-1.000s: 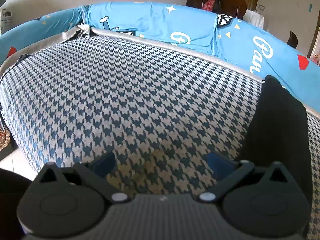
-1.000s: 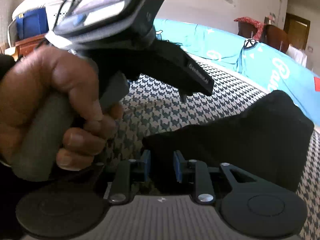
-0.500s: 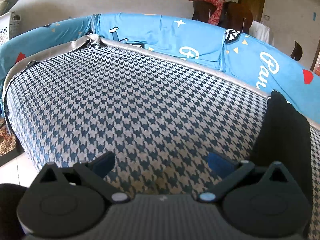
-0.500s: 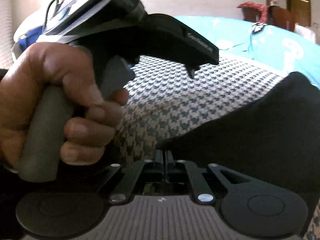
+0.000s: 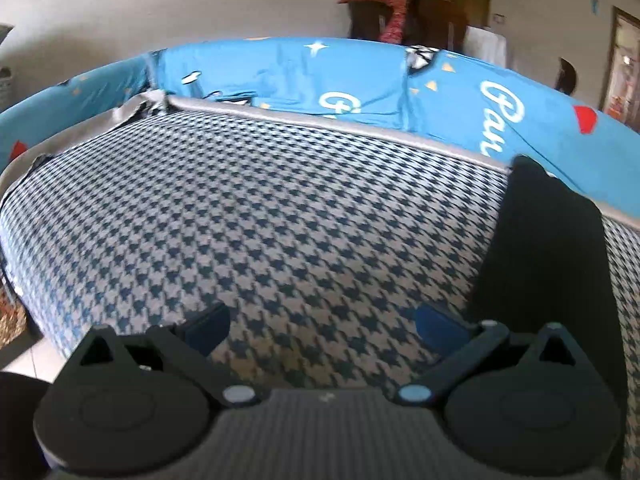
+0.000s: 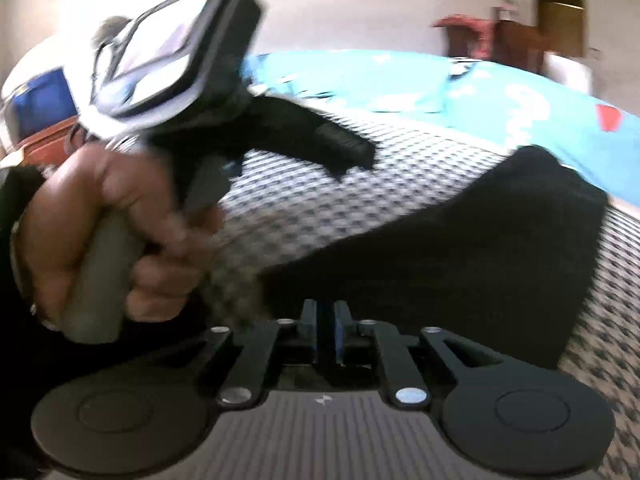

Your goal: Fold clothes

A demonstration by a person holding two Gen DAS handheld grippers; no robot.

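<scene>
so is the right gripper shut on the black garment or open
Shut on it: the right gripper has its jaws pressed together at the near edge of the black garment. The left gripper is open.

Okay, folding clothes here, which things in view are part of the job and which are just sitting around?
Part of the job:
- black garment
- right tool, shut on the garment's edge
- left tool, open over the bed
- houndstooth bed cover, the folding surface

Just lying about:
- blue printed sheet
- red cloth on dark furniture

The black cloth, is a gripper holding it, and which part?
Yes. The right gripper pinches the black cloth by its near edge. The left gripper holds nothing.
</scene>
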